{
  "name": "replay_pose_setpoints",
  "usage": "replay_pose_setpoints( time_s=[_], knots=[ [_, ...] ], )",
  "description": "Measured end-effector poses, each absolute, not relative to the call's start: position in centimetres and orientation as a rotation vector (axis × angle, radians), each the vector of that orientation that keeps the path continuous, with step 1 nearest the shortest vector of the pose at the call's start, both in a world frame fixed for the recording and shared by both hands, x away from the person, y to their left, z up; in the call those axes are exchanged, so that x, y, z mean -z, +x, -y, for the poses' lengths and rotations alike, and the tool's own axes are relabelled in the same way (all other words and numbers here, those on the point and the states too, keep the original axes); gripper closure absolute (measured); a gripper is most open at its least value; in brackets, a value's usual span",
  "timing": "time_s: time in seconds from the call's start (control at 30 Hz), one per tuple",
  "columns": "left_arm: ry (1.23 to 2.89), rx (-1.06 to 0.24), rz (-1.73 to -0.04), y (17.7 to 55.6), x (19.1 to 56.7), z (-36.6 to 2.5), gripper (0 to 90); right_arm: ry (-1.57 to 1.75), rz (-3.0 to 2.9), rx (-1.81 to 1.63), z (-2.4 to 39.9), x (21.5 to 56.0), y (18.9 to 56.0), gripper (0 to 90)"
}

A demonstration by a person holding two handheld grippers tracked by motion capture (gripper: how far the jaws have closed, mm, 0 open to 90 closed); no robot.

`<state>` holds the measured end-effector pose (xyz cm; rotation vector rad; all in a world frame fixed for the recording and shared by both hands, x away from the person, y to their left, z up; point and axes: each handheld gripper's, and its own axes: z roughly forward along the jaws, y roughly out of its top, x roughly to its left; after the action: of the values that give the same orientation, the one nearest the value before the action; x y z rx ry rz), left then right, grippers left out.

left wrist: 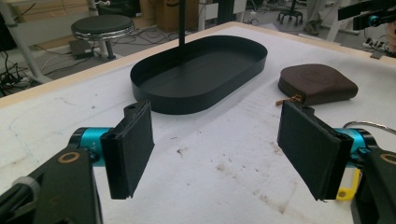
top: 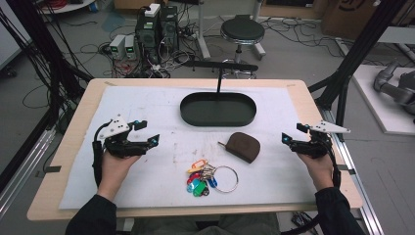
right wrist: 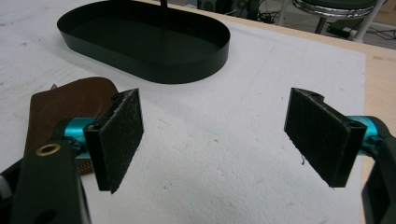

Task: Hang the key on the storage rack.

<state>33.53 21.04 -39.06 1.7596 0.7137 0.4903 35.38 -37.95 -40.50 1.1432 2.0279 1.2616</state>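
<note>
1. the left gripper (top: 145,132) hovered released near the worktop's (top: 147,98) left edge.
2. the right gripper (top: 292,132) hovered released near its right edge.
3. the black tray (top: 218,108) sat toward the far edge, with the brown pouch (top: 244,146) and the keys (top: 208,177) nearer the front edge.

grey floor strewn with cables (top: 88,49), a round stool (top: 242,30), computer towers (top: 157,27).

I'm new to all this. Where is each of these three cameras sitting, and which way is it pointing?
High view: above the person's side, looking forward and down; forearms, left claw, right claw.
Left gripper view: rides the left claw, facing the black tray and brown pouch.
Right gripper view: rides the right claw, facing the tray.
All share tray and pouch.
</note>
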Motion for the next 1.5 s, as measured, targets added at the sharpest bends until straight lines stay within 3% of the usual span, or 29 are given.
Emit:
replay_pose_setpoints(
  time_s=[0.77,1.5],
  knots=[
    [1.780,-0.395,-0.664,34.2,39.2,-17.9,26.9,1.140,-2.015,-1.256,38.8,40.5,34.8,20.0],
    [1.922,-0.187,-0.506,34.4,40.1,-11.2,32.8,1.138,-2.031,-1.232,38.6,40.7,34.9,20.2]
  ],
)
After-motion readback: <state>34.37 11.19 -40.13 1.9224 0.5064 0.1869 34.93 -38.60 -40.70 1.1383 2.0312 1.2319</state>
